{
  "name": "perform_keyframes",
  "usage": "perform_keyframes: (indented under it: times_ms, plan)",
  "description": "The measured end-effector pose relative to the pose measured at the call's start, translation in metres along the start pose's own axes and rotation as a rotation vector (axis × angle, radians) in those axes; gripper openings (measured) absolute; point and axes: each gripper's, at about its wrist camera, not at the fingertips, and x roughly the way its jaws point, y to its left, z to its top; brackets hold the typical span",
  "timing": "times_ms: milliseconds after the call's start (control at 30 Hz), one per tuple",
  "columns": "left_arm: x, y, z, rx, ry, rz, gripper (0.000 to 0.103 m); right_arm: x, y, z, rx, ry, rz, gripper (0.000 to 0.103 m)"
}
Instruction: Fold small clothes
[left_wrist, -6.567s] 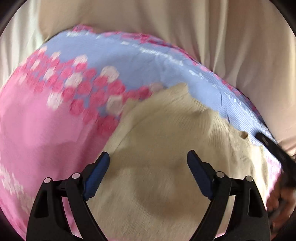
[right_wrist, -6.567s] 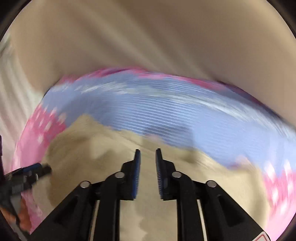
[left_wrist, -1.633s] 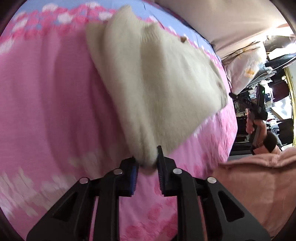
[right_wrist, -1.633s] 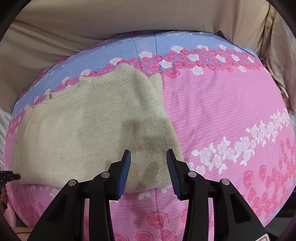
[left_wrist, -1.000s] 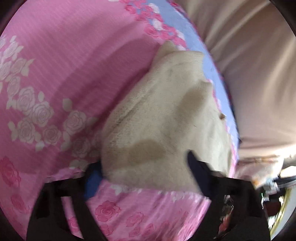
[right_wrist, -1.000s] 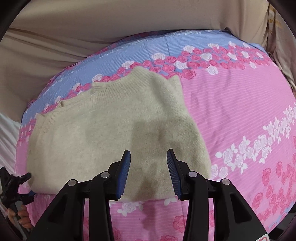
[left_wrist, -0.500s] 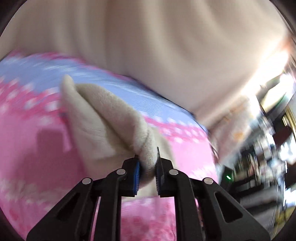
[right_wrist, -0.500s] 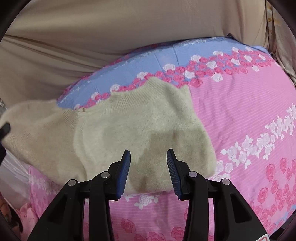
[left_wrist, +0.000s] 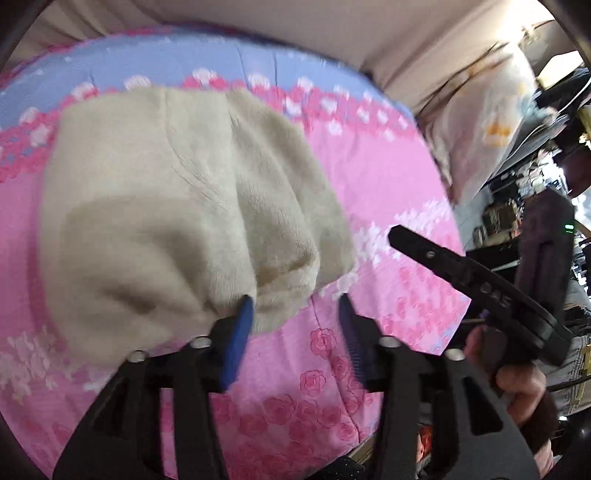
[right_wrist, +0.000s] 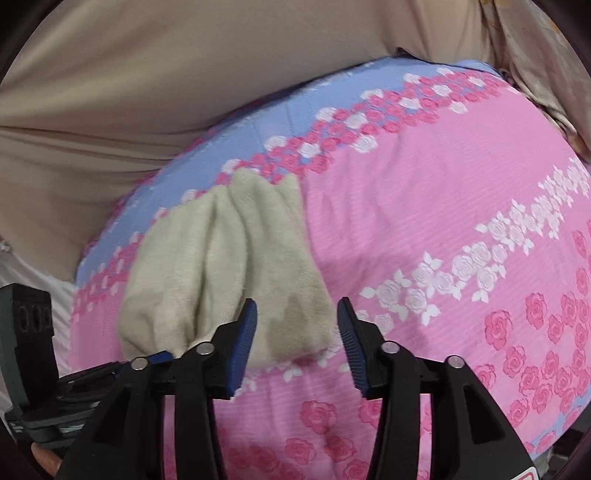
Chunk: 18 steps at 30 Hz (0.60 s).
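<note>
A cream knit sweater (left_wrist: 177, 206) lies folded over on the pink and blue rose-print bedspread (left_wrist: 369, 177); it also shows in the right wrist view (right_wrist: 229, 273). My left gripper (left_wrist: 295, 321) is open, its fingers at the sweater's near edge, holding nothing. My right gripper (right_wrist: 297, 332) is open and empty just above the sweater's near right corner. The right gripper's black body (left_wrist: 480, 284) shows at the right of the left wrist view.
A beige curtain or sheet (right_wrist: 184, 74) hangs behind the bed. A patterned pillow (left_wrist: 480, 122) and cluttered shelves (left_wrist: 546, 184) are at the far right. The bed's near edge (left_wrist: 332, 443) drops off below the grippers.
My left gripper carried the sweater's left side over onto the right half, then opened and let it go. The right gripper stayed open above the near edge.
</note>
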Motion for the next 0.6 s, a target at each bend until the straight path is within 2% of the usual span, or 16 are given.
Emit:
perform_keyframes:
  times_ms: [67, 100, 133, 167, 267, 333, 367, 400, 433, 533, 600]
  plan:
    - [-0.041, 0.006, -0.003, -0.005, -0.131, 0.067, 0.082, 0.012, 0.015, 0.005, -0.016, 0.040, 0.067, 0.060]
    - [-0.060, 0.011, -0.006, -0.017, -0.193, 0.077, 0.082, 0.023, 0.023, 0.007, -0.017, 0.083, 0.109, 0.064]
    - [-0.083, 0.020, -0.009, -0.037, -0.253, 0.045, 0.084, 0.033, 0.031, 0.006, -0.020, 0.117, 0.138, 0.064]
    - [-0.094, 0.023, -0.005, -0.048, -0.278, 0.032, 0.087, 0.045, 0.038, 0.006, -0.025, 0.150, 0.161, 0.064]
    - [-0.126, 0.046, -0.013, -0.125, -0.353, 0.100, 0.089, 0.083, 0.066, 0.004, -0.078, 0.240, 0.105, 0.065]
    - [-0.136, 0.064, -0.023, -0.190, -0.374, 0.129, 0.089, 0.104, 0.083, 0.000, -0.121, 0.274, 0.078, 0.065]
    - [-0.141, 0.072, -0.029, -0.222, -0.377, 0.142, 0.089, 0.112, 0.089, -0.001, -0.139, 0.297, 0.084, 0.059]
    - [-0.145, 0.085, -0.037, -0.262, -0.382, 0.153, 0.089, 0.119, 0.098, -0.003, -0.157, 0.325, 0.109, 0.033]
    - [-0.142, 0.090, -0.039, -0.287, -0.384, 0.165, 0.089, 0.121, 0.104, -0.002, -0.168, 0.329, 0.112, 0.020]
    - [-0.148, 0.099, -0.051, -0.328, -0.405, 0.214, 0.089, 0.100, 0.127, 0.012, -0.250, 0.248, 0.132, 0.013]
    - [-0.154, 0.102, -0.055, -0.320, -0.416, 0.239, 0.089, 0.060, 0.131, 0.032, -0.240, 0.135, 0.180, 0.011]
